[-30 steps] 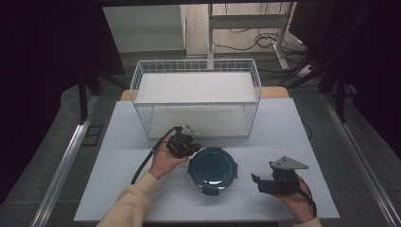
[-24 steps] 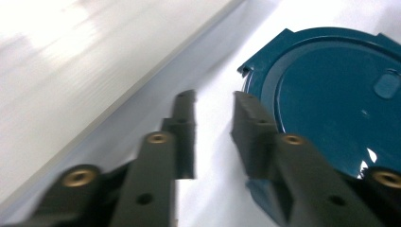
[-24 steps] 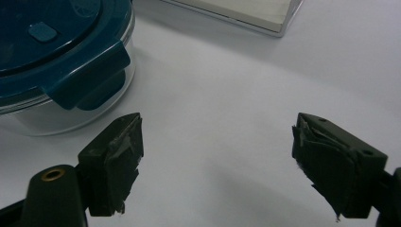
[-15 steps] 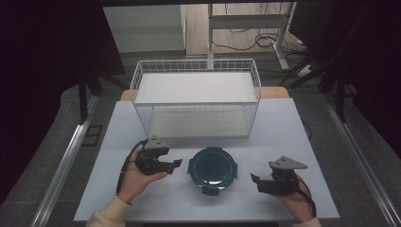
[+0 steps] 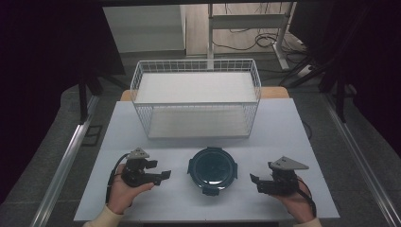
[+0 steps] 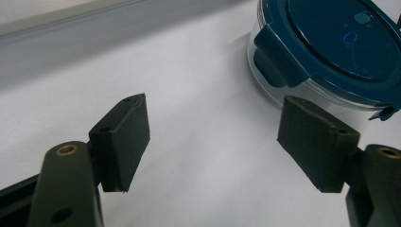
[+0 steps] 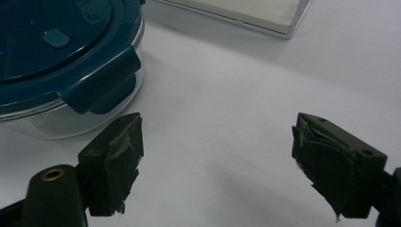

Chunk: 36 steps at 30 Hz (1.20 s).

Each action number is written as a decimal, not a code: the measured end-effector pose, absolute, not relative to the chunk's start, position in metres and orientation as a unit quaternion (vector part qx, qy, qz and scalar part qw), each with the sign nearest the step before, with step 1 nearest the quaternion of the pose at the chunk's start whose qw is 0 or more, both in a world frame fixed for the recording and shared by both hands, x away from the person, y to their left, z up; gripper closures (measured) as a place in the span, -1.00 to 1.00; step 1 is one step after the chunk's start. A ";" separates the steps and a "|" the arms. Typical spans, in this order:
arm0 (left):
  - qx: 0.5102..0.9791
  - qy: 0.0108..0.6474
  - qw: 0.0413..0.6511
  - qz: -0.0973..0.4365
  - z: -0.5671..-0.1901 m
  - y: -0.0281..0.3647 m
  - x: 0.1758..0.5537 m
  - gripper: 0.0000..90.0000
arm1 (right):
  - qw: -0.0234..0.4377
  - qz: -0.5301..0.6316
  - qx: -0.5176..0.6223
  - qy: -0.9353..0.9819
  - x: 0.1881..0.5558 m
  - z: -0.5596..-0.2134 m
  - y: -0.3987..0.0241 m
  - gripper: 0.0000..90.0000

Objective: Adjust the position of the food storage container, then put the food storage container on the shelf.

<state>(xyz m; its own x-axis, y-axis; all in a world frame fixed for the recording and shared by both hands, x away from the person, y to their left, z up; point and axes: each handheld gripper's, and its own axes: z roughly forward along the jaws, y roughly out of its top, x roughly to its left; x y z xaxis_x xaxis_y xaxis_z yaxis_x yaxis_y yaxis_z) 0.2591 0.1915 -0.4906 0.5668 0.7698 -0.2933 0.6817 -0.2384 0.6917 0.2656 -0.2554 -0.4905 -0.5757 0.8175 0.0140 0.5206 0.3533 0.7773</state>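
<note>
A round clear container with a dark teal clip-on lid sits at the middle of the table's front half. My left gripper rests in a hand to its left, pointing at it with a gap between. Its jaws have just been opening and nothing lies between them. In the left gripper view the left gripper stands open over bare table, with the container ahead at the upper right. My right gripper is held to the right of the container, open and empty. Seen from the right gripper, the container lies ahead on the left.
A white wire basket with a pale liner stands across the back of the white table; its lower edge lies ahead in the right gripper view. Dark floor and metal rails flank the table.
My left gripper has drawn away from the container's upper left rim to the left and nearer the table's front, and its jaws have opened. The right gripper has kept still.
</note>
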 end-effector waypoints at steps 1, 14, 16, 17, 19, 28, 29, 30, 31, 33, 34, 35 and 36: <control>0.785 0.462 0.409 0.054 -0.491 0.191 0.259 -0.44 | 0.193 0.385 0.418 0.800 0.266 -0.491 -0.255 -0.63; 0.776 0.466 0.420 0.067 -0.486 0.190 0.257 -0.47 | 0.171 0.406 0.434 0.786 0.265 -0.487 -0.255 -0.62; 0.775 0.467 0.422 0.060 -0.486 0.190 0.257 -0.48 | 0.165 0.411 0.437 0.783 0.265 -0.486 -0.256 -0.63; 0.775 0.467 0.422 0.060 -0.486 0.190 0.257 -0.49 | 0.165 0.411 0.437 0.783 0.265 -0.486 -0.256 -0.63; 0.773 0.469 0.424 0.053 -0.486 0.189 0.258 -0.49 | 0.157 0.417 0.441 0.779 0.265 -0.486 -0.256 -0.64; 0.760 0.472 0.446 0.025 -0.478 0.185 0.257 -0.57 | 0.123 0.438 0.455 0.766 0.261 -0.480 -0.251 -0.68; 0.757 0.473 0.451 0.019 -0.478 0.185 0.257 -0.57 | 0.123 0.438 0.455 0.766 0.261 -0.480 -0.251 -0.68; 0.752 0.479 0.454 0.014 -0.477 0.185 0.259 -0.58 | 0.113 0.443 0.459 0.762 0.261 -0.479 -0.249 -0.69; 0.752 0.479 0.454 0.014 -0.477 0.185 0.259 -0.58 | 0.113 0.443 0.459 0.762 0.261 -0.479 -0.249 -0.69; 0.751 0.480 0.453 0.008 -0.478 0.183 0.261 -0.58 | 0.105 0.446 0.463 0.759 0.261 -0.479 -0.248 -0.69; 0.752 0.480 0.452 0.005 -0.478 0.181 0.262 -0.58 | 0.098 0.447 0.466 0.757 0.261 -0.478 -0.247 -0.69; 0.754 0.478 0.450 0.000 -0.479 0.178 0.264 -0.58 | 0.087 0.449 0.471 0.754 0.261 -0.478 -0.245 -0.70; 0.754 0.478 0.450 0.000 -0.479 0.178 0.264 -0.58 | 0.081 0.451 0.474 0.752 0.262 -0.479 -0.244 -0.70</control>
<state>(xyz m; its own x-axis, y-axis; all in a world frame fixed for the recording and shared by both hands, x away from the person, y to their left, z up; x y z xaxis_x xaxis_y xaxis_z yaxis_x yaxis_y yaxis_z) 0.2637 0.1776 -0.4794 0.5426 0.7214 -0.4304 0.7217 -0.1382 0.6782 0.2618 -0.2435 -0.4787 -0.5376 0.7855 0.3066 0.6400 0.1434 0.7548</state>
